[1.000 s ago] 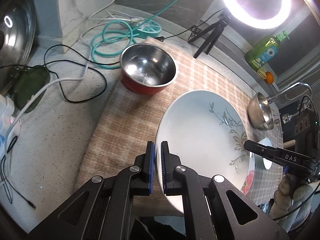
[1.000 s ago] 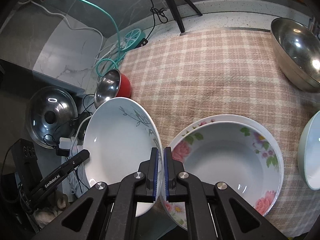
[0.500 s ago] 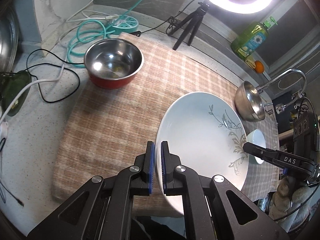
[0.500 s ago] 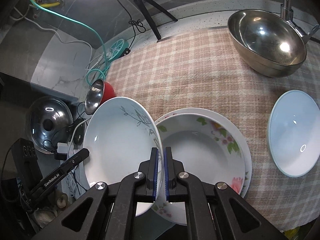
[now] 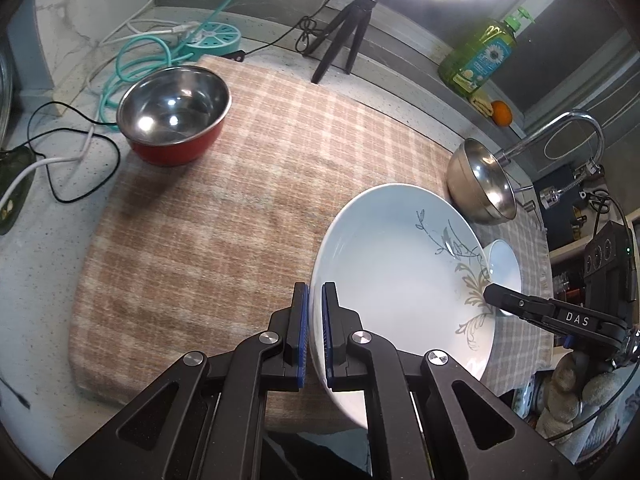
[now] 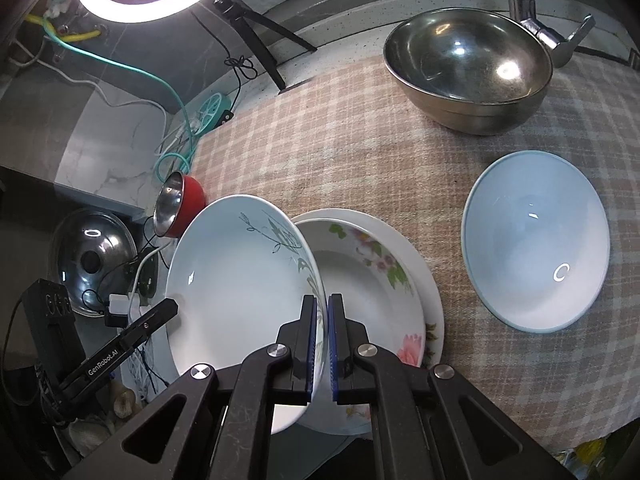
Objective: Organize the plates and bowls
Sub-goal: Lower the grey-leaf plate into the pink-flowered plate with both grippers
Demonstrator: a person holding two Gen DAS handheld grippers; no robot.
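A white plate with a grey leaf pattern (image 5: 392, 280) hangs tilted above the checked cloth (image 5: 224, 240), held at two opposite rims. My left gripper (image 5: 315, 304) is shut on its near rim. My right gripper (image 6: 322, 312) is shut on the leaf-patterned rim (image 6: 240, 292), and one of its fingers (image 5: 520, 304) also shows in the left wrist view. Under the held plate's right edge lies a flowered bowl (image 6: 368, 280) on a white plate. On the cloth stand a light blue bowl (image 6: 536, 240), a large steel bowl (image 6: 468, 68) and a red steel-lined bowl (image 5: 176, 112).
A ring light on a tripod (image 5: 348, 40) stands behind the cloth, with teal and black cables (image 5: 136, 60) at the left. A green soap bottle (image 5: 480, 56), an orange (image 5: 502, 113) and a tap (image 5: 576, 128) line the back right. A pot lid (image 6: 92, 256) lies off the cloth.
Both grippers have carried the leaf plate to the right across the cloth. It now overlaps the flowered bowl's left edge, and the light blue bowl has come fully into the right wrist view.
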